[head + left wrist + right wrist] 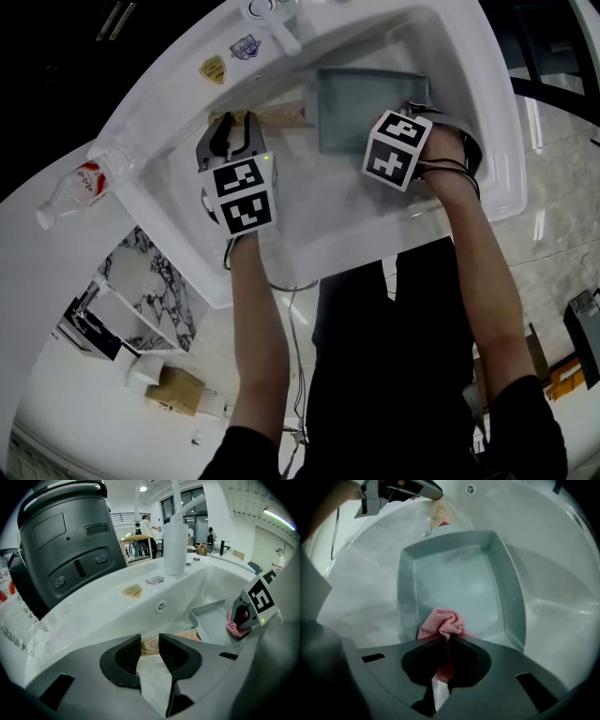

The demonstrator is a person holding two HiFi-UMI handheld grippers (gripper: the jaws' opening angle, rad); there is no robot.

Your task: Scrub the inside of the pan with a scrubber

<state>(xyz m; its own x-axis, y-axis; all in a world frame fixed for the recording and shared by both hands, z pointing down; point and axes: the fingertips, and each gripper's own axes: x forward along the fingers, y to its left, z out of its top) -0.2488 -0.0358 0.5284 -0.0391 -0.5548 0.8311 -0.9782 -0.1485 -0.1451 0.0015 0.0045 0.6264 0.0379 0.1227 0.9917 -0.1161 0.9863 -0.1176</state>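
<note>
One grey square pan lies flat in the white sink. Its wooden handle sticks out toward the left gripper. That gripper's fingers pinch the end of the handle. Down inside the pan, close to one wall, is a pink net scrubber. The right gripper points down into the pan. Its fingers are pressed tight on the scrubber, which bunches up past the tips. A tap stands at the far rim of the sink. A plastic bottle lies on the white bench beside the sink.
</note>
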